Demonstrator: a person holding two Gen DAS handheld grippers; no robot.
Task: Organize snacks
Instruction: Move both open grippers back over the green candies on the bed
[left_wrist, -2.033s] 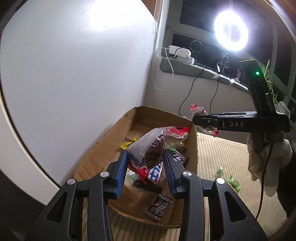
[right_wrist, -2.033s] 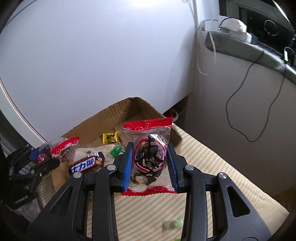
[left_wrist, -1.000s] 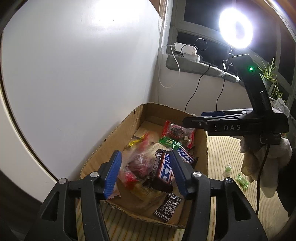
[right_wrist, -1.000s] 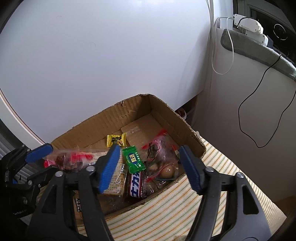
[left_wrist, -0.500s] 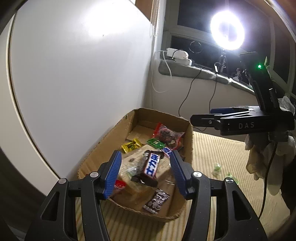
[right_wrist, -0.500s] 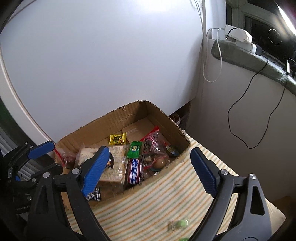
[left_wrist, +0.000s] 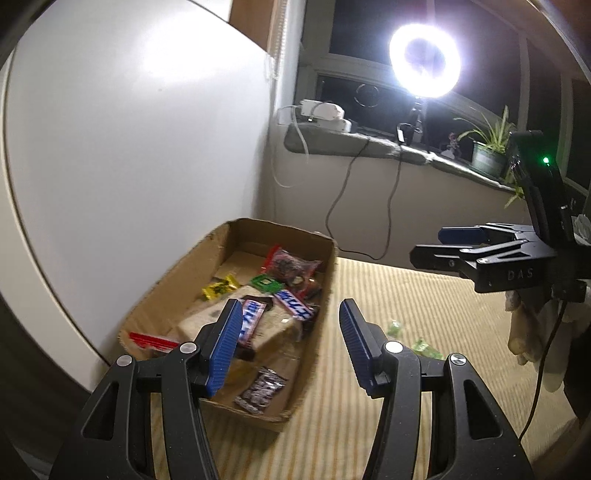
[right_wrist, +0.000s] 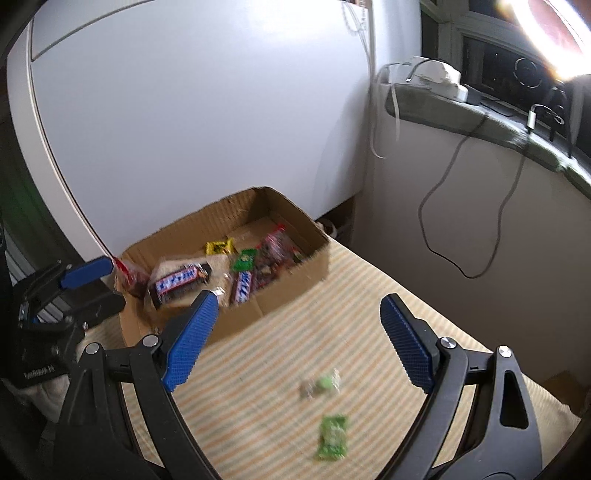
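Fingers of the left gripper (left_wrist: 290, 341) stand well apart with nothing between them, hovering over the near right corner of the box (left_wrist: 314, 369). Behind the left finger (left_wrist: 225, 343) lies a chocolate bar (left_wrist: 251, 321) on a pale flat packet (left_wrist: 275, 325), with a second bar (left_wrist: 295, 304) just beyond. Farther in sit a yellow sachet (left_wrist: 219, 288), a green sachet (left_wrist: 266, 283) and a red-edged clear pack (left_wrist: 290, 264). A dark wrapper (left_wrist: 261, 389) lies at the box's near end, just right of the left finger, and a red pack (left_wrist: 153, 341) rests against the near left wall.

Right gripper (right_wrist: 295, 332) is spread wide and empty too, held above the striped table (right_wrist: 258, 362). Between its fingers and a little nearer the camera lie two green candies: one blurred (right_wrist: 321, 384) and one flatter (right_wrist: 332, 437) just below it. The box (right_wrist: 295, 284) sits beyond the left finger (right_wrist: 188, 339), and in that view the left gripper (right_wrist: 88, 284) shows at the box's left end. In the left view the right gripper (left_wrist: 448, 245) hangs to the far right, above the table (left_wrist: 424, 295).
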